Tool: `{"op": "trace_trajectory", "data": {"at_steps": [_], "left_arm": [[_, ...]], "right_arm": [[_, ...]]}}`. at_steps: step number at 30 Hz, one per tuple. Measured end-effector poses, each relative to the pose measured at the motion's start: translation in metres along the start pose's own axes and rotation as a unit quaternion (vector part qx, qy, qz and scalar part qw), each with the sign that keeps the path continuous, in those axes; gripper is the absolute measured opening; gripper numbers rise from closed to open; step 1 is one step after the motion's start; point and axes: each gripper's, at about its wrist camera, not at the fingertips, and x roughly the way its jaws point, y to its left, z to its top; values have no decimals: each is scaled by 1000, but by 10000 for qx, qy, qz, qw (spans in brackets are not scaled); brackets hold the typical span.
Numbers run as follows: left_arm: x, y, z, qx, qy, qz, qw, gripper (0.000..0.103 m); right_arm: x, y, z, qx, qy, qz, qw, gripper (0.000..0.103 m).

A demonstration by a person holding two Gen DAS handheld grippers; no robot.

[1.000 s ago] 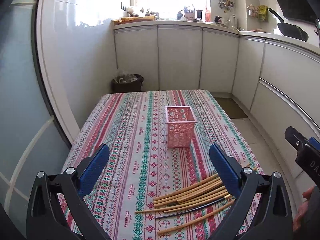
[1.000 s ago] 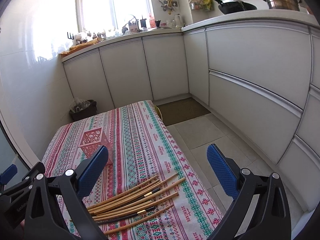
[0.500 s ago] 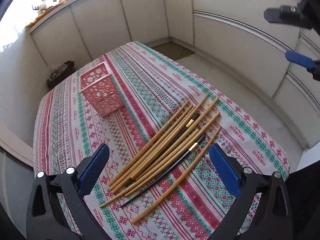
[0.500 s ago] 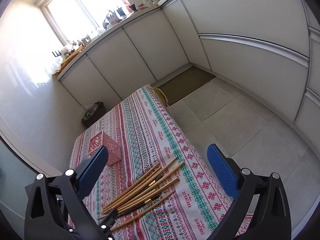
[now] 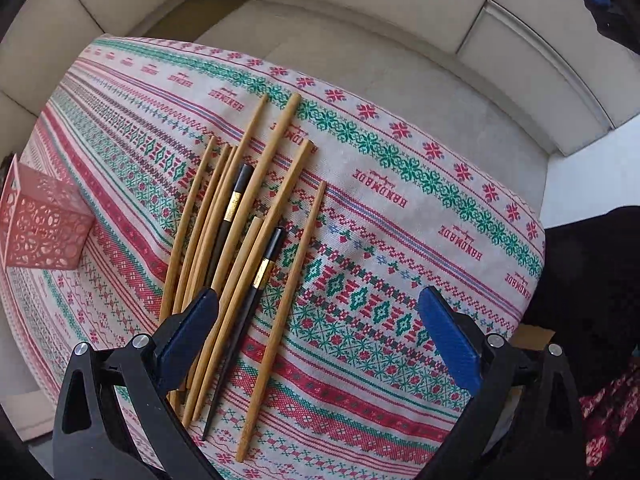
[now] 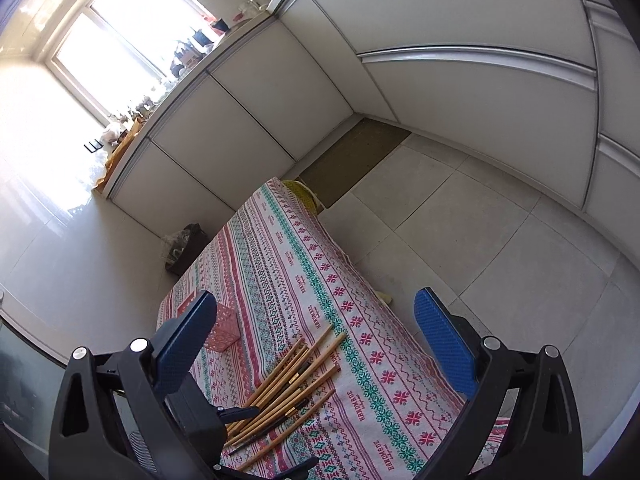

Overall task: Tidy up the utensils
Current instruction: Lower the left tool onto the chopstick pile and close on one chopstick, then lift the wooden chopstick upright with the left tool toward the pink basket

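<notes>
Both grippers gape empty: the left gripper point(image 5: 320, 320) hangs low over the chopsticks point(image 5: 240, 248) (bamboo, two black) bundled on the patterned tablecloth point(image 5: 400, 208); the right gripper point(image 6: 316, 328) sits higher. Beyond stands the pink basket point(image 5: 40, 228).

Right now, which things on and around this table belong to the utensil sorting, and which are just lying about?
For the job:
- wooden chopsticks, loose in a pile
- two black chopsticks mixed into that pile
- pink basket, standing apart from the pile
- left gripper, open above the pile

Just lying about:
- tablecloth
- dark bin on the floor
- counter clutter by the window
</notes>
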Motion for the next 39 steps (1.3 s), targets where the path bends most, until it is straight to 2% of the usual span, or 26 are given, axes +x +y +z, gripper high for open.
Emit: {"op": "trace_trajectory", "data": {"at_steps": [2,3,4,6,9,11,16,19,23,25,29,30,33,35,37,39], "left_arm": [[1,1,3,165,72,-81,9998,96],[0,3,4,164,68,-184,9997,89],[1,5,8,137,73,-332,9993,73],[4,8,12,114,147,-616,9979,57],[11,9,13,149,247,-657,9974,62],[13,9,12,206,271,-634,9974,60],[13,3,13,327,267,-796,9959,39],[17,-4,25,484,391,-789,9949,33],[31,-9,40,595,585,-536,9951,32],[34,-6,44,672,598,-613,9941,32],[46,0,51,904,746,-454,9921,32],[47,-2,53,1043,773,-353,9909,25],[52,-3,52,1205,718,-212,9899,22],[52,-5,48,1007,509,-161,9935,16],[56,-6,34,540,181,-122,9983,7],[52,-3,18,34,-146,34,9999,6]], "right_arm": [[0,-6,4,104,26,20,9999,96],[0,-8,6,151,27,25,9999,96],[-1,-10,8,201,23,37,9998,96],[0,-14,11,287,18,43,9996,96],[1,-18,14,377,54,58,9993,96],[2,-19,16,421,95,79,9990,96],[1,-20,16,469,90,106,9988,96],[2,-22,15,499,97,81,9987,96],[2,-25,17,552,87,68,9984,96],[2,-26,18,582,87,67,9982,96],[5,-28,18,613,126,50,9980,96],[6,-28,18,621,133,31,9980,96],[12,-29,17,675,234,-15,9974,96],[18,-29,14,742,390,-32,9965,96],[28,-30,11,867,622,-38,9943,96],[43,-33,3,1114,976,35,9890,96]]}}
